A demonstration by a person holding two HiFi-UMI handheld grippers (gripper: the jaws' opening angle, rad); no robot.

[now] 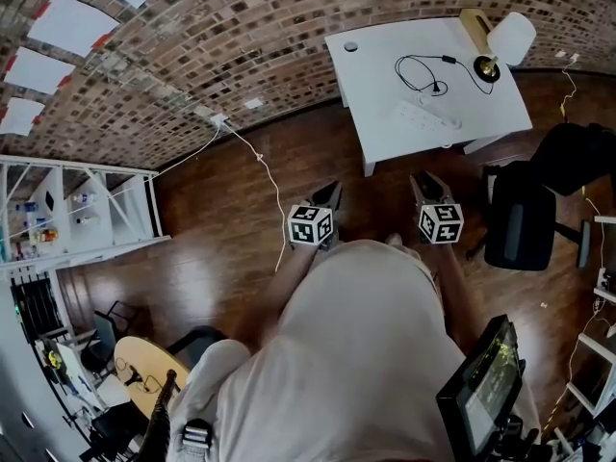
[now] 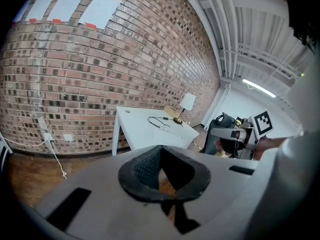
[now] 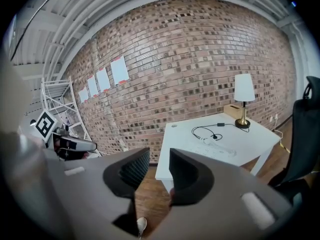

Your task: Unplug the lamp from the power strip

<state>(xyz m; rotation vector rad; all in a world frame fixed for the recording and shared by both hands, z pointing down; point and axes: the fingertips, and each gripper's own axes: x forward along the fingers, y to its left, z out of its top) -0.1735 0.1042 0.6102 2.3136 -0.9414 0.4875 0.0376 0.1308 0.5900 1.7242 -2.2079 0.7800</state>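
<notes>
A white table [image 1: 385, 46] stands against the brick wall, far ahead of both grippers. On it are a lamp [image 1: 508, 38] with a white shade and brass base, its looped black cord [image 1: 414, 65], and a white power strip [image 1: 426, 116]. The cord's end lies close to the strip; whether it is plugged in is too small to tell. My left gripper [image 1: 332, 189] is held over the wood floor, its tips together with nothing between them. My right gripper [image 1: 423, 176] is beside it, jaws apart and empty. The right gripper view shows the lamp [image 3: 244, 91] and strip [image 3: 220, 149].
A black office chair [image 1: 525, 219] stands right of the table. A white cable [image 1: 255, 152] runs from a wall outlet across the floor. White shelving [image 1: 77, 210] is at the left. A cardboard box [image 1: 474, 22] sits behind the lamp.
</notes>
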